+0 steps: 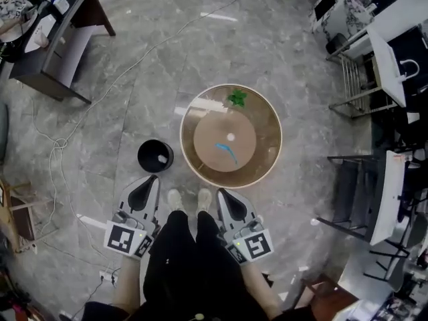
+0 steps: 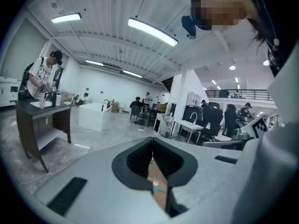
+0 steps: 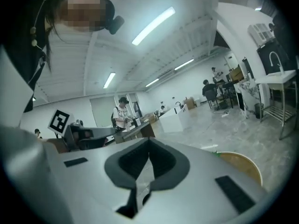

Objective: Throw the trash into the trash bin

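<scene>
A round wooden table (image 1: 267, 109) stands in front of me. On it lie a green crumpled scrap (image 1: 237, 98), a blue strip (image 1: 226, 150) and a small white bit (image 1: 231, 137). The black trash bin (image 1: 155, 155) sits on the floor just left of the table, with a white piece (image 1: 162, 158) inside. My left gripper (image 1: 152, 180) is held near my left leg, its tip just short of the bin, shut and empty (image 2: 152, 155). My right gripper (image 1: 219, 194) points at the table's near rim, also shut with nothing in it (image 3: 148, 155).
A dark desk (image 1: 57, 42) stands at the far left, and cables (image 1: 60, 140) trail over the grey floor beside it. Metal racks and white tables (image 1: 364, 179) crowd the right side. My shoes (image 1: 189, 199) are between the grippers. People work at desks in the background.
</scene>
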A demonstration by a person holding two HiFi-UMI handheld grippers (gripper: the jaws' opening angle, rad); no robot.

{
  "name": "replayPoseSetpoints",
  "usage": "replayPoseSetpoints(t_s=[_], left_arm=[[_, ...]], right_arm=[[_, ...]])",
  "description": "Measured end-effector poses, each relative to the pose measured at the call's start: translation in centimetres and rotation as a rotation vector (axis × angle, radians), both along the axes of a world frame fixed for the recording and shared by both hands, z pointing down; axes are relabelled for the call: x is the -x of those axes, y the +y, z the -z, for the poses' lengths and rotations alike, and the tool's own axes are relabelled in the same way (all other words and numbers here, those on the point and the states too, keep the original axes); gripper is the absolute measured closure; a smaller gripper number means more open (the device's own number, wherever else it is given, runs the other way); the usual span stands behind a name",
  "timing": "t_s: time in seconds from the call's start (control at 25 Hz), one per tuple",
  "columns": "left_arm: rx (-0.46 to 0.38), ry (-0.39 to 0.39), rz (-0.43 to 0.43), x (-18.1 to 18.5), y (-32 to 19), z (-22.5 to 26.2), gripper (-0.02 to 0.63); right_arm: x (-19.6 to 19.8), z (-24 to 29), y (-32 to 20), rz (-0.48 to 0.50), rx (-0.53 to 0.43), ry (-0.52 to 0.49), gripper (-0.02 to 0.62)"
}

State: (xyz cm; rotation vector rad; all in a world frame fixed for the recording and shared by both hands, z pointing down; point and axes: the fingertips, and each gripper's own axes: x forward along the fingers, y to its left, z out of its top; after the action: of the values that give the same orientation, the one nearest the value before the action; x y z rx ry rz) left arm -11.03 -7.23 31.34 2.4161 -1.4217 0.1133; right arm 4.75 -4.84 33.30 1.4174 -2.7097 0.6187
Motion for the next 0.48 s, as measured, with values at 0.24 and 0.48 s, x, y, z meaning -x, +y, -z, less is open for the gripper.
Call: replayPoseSetpoints(t_s=[0.24, 0.48], left_arm=[[-0.106, 0.123, -0.065, -3.1, 0.5, 6.3, 0.600], [-0.254, 0.093, -0.099, -3.4, 2.1, 10.9, 0.601]], right_arm=[[-1.5, 9.3, 2.2, 0.009, -0.187, -0.081, 0.592], [-4.3, 14.1, 2.1, -0.097, -0.256, -0.007, 0.592]])
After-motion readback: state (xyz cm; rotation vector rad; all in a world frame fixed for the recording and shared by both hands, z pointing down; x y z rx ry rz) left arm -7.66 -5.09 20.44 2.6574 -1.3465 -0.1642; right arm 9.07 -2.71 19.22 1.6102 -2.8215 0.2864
